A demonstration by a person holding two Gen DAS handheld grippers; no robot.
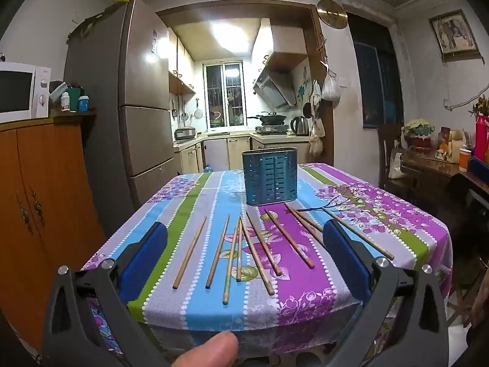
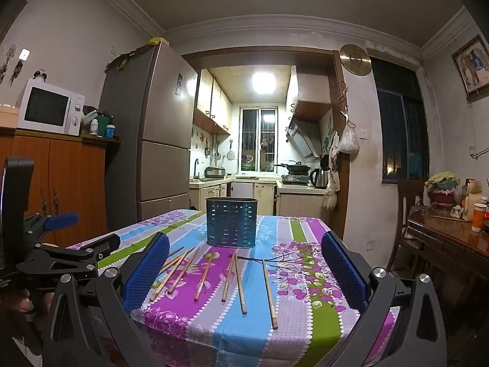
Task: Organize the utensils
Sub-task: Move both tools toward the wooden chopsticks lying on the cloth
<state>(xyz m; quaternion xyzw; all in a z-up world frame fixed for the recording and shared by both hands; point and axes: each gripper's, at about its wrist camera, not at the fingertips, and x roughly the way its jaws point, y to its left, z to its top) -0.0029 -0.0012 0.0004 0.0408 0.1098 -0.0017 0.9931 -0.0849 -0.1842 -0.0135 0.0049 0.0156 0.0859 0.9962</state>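
Observation:
Several wooden chopsticks (image 1: 256,244) lie spread out on the striped floral tablecloth (image 1: 305,302), also in the right wrist view (image 2: 238,281). A blue perforated utensil holder (image 1: 270,176) stands upright behind them, near the table's middle, and it shows in the right wrist view too (image 2: 231,222). My left gripper (image 1: 244,238) is open and empty, held above the table's near edge with the chopsticks between its blue pads. My right gripper (image 2: 244,253) is open and empty, in a like position. The left gripper (image 2: 61,244) also shows at the right wrist view's left side.
A fridge (image 1: 134,107) and an orange cabinet (image 1: 39,198) with a microwave (image 1: 21,91) stand to the left. A dark wooden side table (image 2: 452,238) with jars and a chair (image 2: 406,214) stand to the right. A kitchen lies beyond the table.

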